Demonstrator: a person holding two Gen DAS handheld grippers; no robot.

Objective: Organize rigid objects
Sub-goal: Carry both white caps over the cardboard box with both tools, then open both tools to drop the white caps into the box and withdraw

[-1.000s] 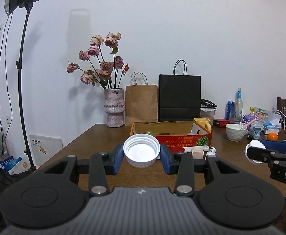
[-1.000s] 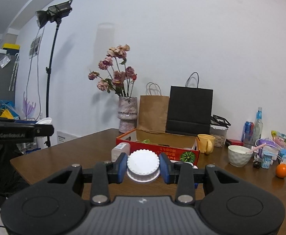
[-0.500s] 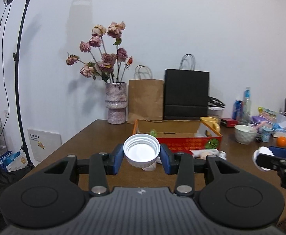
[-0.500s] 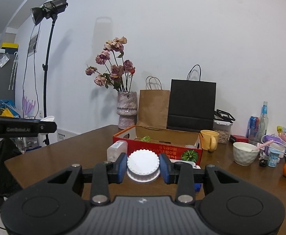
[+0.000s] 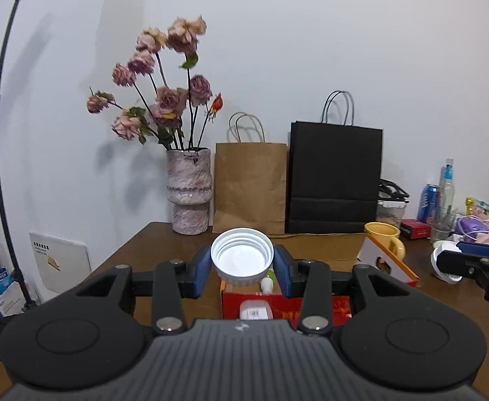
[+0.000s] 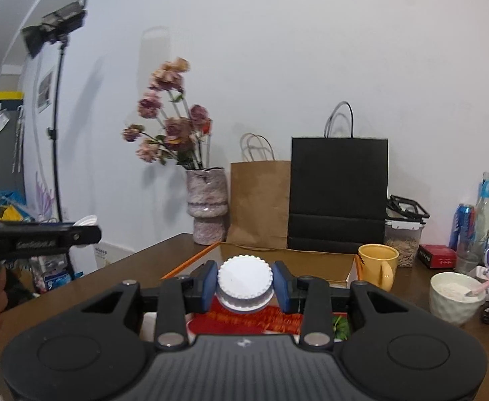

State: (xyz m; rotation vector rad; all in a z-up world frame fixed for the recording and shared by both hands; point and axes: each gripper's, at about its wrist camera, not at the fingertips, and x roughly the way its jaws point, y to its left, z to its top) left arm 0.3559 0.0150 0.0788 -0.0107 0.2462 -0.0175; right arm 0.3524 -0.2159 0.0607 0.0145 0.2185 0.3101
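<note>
- Gripping a round white plastic lid (image 5: 241,260), hollow side toward the camera, the left gripper (image 5: 241,267) holds it above the red cardboard box (image 5: 314,254).
- The right gripper (image 6: 244,285) clamps a ridged white cap (image 6: 244,282) over that box (image 6: 288,260), near its yellow mug (image 6: 376,264).

Left hand-held gripper (image 5: 241,269): level, blue-padded fingers (image 5: 200,271) clamped on either side of a white ribbed plastic cap (image 5: 241,260), its hollow side facing the camera. Right hand-held gripper (image 6: 244,284): level, blue pads (image 6: 208,282) pinched on a white ridged plastic lid (image 6: 244,282), closed top toward the camera. Both held off the surface.
</note>
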